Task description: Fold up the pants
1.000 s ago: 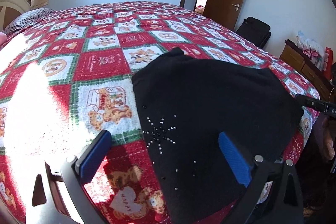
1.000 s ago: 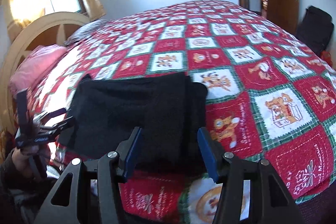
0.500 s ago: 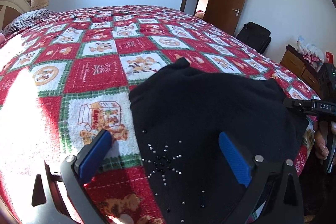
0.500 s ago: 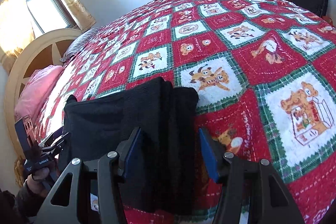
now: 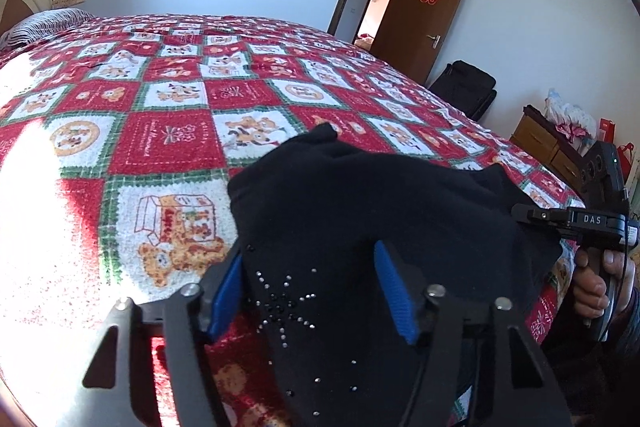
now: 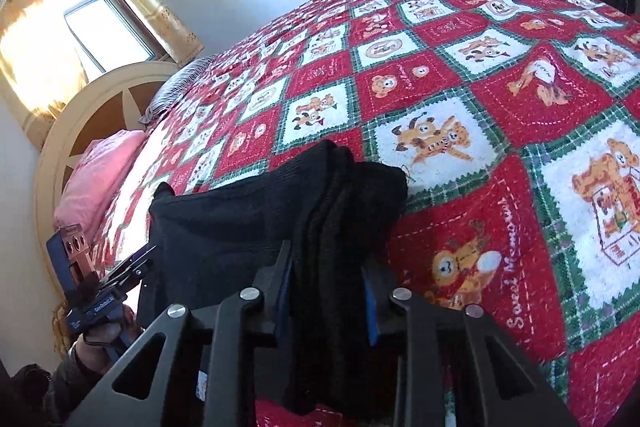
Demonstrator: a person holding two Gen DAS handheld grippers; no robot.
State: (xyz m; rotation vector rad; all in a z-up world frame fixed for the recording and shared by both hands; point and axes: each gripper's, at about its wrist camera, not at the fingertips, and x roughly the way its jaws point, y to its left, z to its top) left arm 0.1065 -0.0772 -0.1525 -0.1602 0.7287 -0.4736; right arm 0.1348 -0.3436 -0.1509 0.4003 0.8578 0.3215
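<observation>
Folded black pants [image 5: 380, 195] with a rhinestone star lie near the front edge of a red patchwork bedspread [image 5: 168, 139]. My left gripper [image 5: 310, 291] is closing its jaws; the studded end of the pants fills the gap and bunches up against both blue pads. In the right wrist view the other end of the pants [image 6: 240, 219] is a thick stack of layers. My right gripper [image 6: 327, 297] is closing too, and that stack is squeezed between its pads. Each gripper shows in the other's view, hand-held: the right one [image 5: 576, 221] and the left one [image 6: 108, 287].
The bedspread [image 6: 460, 87] stretches far behind the pants. A pink pillow [image 6: 96, 179] and a round headboard [image 6: 100, 99] stand at the bed's head. A brown door [image 5: 424, 11], a black bag [image 5: 464, 87] and a wooden dresser [image 5: 540, 143] line the far wall.
Both pairs of jaws have narrowed from wide apart onto the pants' two ends. The fabric now bunches up between the pads, and the right gripper has dipped lower and closer.
</observation>
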